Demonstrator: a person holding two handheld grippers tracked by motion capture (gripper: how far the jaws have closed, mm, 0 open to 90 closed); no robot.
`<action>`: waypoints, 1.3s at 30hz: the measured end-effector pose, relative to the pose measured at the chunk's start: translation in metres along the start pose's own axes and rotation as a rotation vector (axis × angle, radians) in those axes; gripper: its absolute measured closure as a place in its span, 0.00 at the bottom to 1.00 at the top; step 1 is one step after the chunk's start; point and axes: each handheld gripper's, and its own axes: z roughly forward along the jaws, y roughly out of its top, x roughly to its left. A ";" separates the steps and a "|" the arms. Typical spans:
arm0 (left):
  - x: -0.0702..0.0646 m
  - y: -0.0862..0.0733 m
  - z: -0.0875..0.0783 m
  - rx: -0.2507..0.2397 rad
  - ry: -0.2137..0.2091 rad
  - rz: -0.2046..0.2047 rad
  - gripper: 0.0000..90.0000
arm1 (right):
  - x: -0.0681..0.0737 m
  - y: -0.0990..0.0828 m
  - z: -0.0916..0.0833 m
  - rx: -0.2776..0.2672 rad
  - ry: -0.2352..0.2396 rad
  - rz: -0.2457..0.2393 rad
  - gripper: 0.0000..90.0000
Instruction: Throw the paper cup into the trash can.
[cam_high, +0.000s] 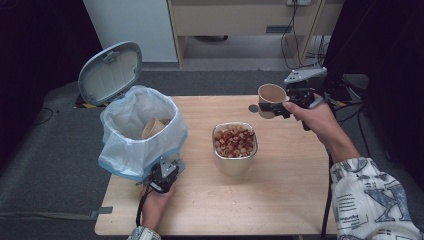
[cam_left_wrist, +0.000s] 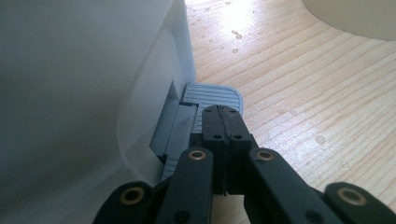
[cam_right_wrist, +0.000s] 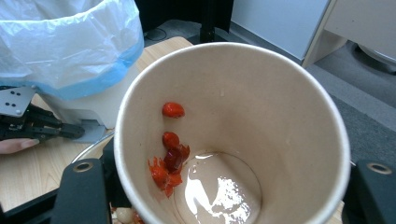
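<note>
At 2 o'clock on the desk (cam_high: 280, 200) I've got the right tool (cam_high: 274, 107) lifted, jaws clamped on a paper cup (cam_high: 271, 95) w/ its mouth tipped toward 9 o'clock. Right gripper view looks straight into that cup (cam_right_wrist: 261, 107): wet bottom, a few red scraps (cam_right_wrist: 169, 161) stuck to the inner wall. Just below it toward 7 o'clock, desk center, sits a metal tub (cam_high: 235, 147) full of reddish-tan nuts or fruit, can't tell which.

At 8 o'clock, left tool (cam_high: 162, 175) is down low against the base of a white pedal bin (cam_high: 142, 135). Left gripper view: jaws together, nothing between them, tips resting on the ribbed grey pedal (cam_left_wrist: 212, 95) at the bin's foot. Bin lid (cam_high: 110, 72) stands open, tilted back toward 11 o'clock. Bin has a clear plastic liner w/ blue edge (cam_high: 140, 167) folded over the rim; a 2nd paper cup (cam_high: 152, 127) lies inside on its side.
</note>
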 end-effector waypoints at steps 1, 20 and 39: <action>0.000 0.000 0.000 0.000 0.000 0.000 0.99 | 0.000 0.001 0.000 0.001 0.001 -0.003 0.33; 0.000 0.000 0.000 0.000 0.000 0.000 0.99 | 0.010 0.015 0.005 -0.016 0.018 0.000 0.33; 0.000 0.000 0.000 0.000 -0.001 -0.001 0.99 | 0.020 0.023 0.008 -0.036 0.038 0.011 0.33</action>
